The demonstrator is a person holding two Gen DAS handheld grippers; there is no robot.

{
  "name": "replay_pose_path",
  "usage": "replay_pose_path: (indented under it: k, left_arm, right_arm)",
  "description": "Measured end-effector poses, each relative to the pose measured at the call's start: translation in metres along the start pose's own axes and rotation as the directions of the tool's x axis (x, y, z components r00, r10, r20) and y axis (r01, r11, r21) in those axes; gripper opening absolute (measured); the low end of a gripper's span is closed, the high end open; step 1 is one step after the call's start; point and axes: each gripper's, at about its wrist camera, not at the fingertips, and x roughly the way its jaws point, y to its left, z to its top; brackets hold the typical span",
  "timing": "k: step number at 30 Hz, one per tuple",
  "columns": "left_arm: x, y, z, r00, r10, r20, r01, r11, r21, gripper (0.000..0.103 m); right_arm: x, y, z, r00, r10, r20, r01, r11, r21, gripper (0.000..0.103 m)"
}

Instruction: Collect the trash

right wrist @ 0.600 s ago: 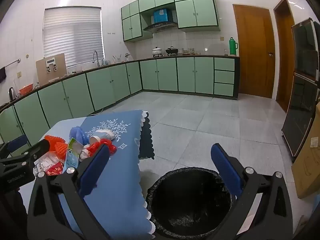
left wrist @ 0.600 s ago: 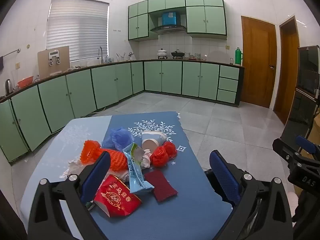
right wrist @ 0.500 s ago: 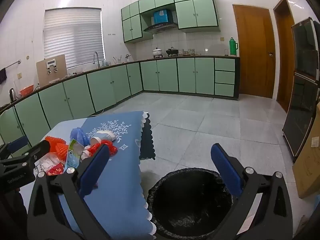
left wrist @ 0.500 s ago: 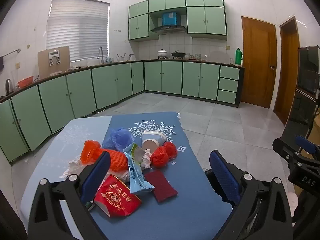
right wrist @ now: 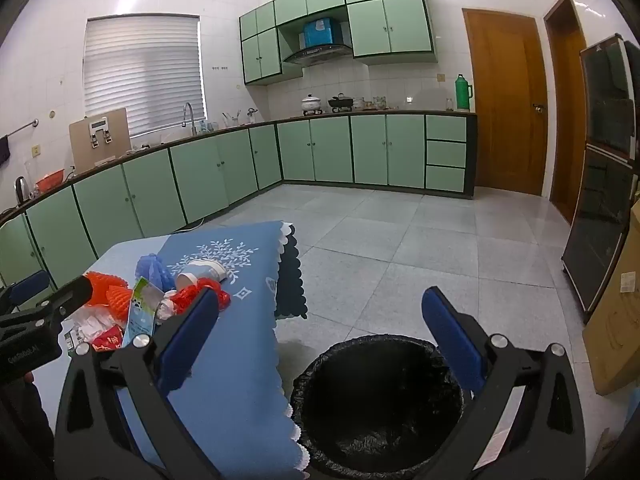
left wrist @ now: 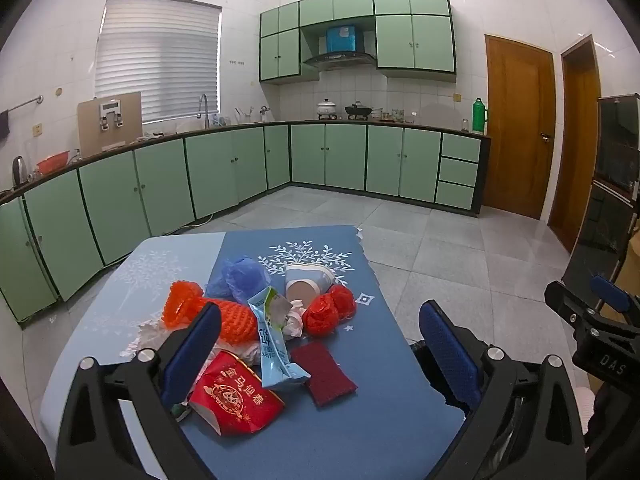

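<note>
A heap of trash lies on the blue tablecloth (left wrist: 360, 436): a red packet (left wrist: 234, 398), a light blue wrapper (left wrist: 272, 340), a dark red pad (left wrist: 324, 374), orange foam netting (left wrist: 224, 316), red netting (left wrist: 328, 312), a paper cup (left wrist: 306, 286) and a blue bag (left wrist: 240, 278). My left gripper (left wrist: 316, 352) is open and empty, hovering just before the heap. My right gripper (right wrist: 320, 336) is open and empty above a black-lined bin (right wrist: 380, 404) that stands on the floor right of the table. The heap also shows in the right wrist view (right wrist: 136, 308).
Green kitchen cabinets (left wrist: 224, 172) run along the left and back walls. Wooden doors (left wrist: 516, 132) stand at the right. A dark cabinet (right wrist: 604, 176) and a cardboard box (right wrist: 616, 312) are at the far right. Grey tiled floor (right wrist: 400, 240) lies beyond the table.
</note>
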Motion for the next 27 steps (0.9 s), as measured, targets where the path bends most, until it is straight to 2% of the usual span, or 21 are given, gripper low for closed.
replay_pose_path:
  k: [27]
  left_arm:
    - [-0.002,0.004,0.003,1.000,0.000,0.002,0.000,1.000,0.000,0.097]
  right_arm:
    - [0.007,0.001,-0.009,1.000,-0.004,-0.008,0.004,1.000,0.003,0.098]
